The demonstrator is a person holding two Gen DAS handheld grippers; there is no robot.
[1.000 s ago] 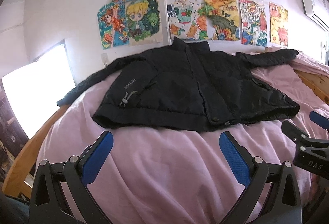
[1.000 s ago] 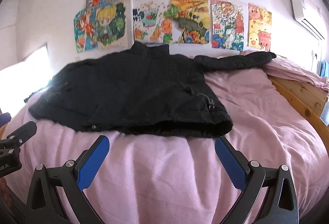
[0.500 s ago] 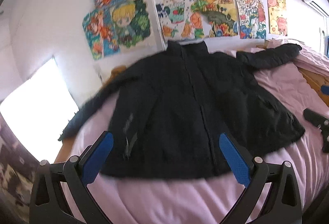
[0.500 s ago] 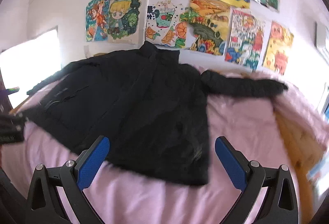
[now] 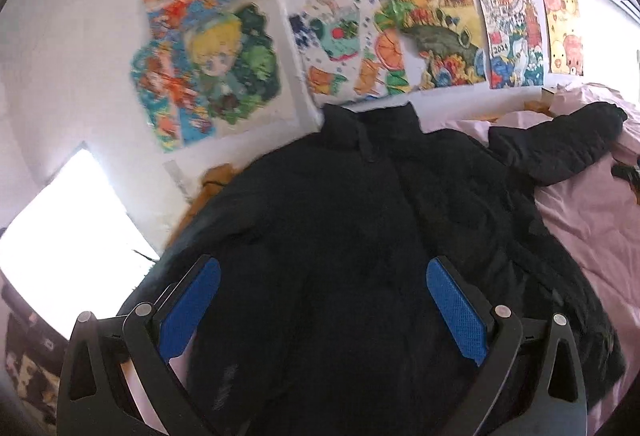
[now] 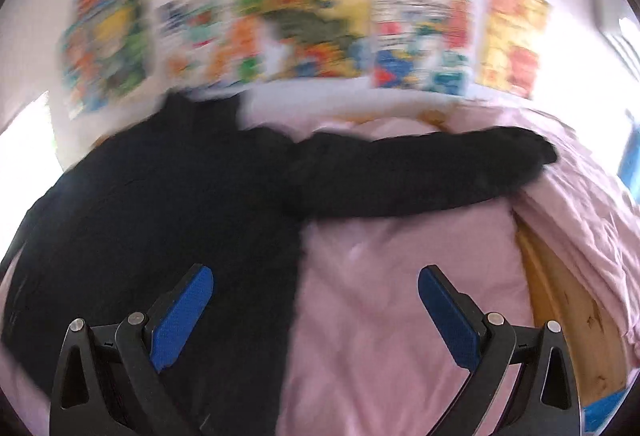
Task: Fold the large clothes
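The left hand-held gripper is spread wide and empty above the body of the black jacket. The right hand-held gripper is just as wide, holding nothing, over the jacket's side edge and the bare sheet.

The jacket lies flat and face up on the bed, collar toward the wall, its sleeve stretched out sideways. The right view is blurred, so the cuff's exact lie is hard to tell.

A good first fold would likely bring that sleeve in across the chest: pinch near the cuff, lift low, and lay it flat without dragging the body.

The pink sheet covers the bed; a wooden bed frame shows at its edge. Bright drawings crowd the white wall.
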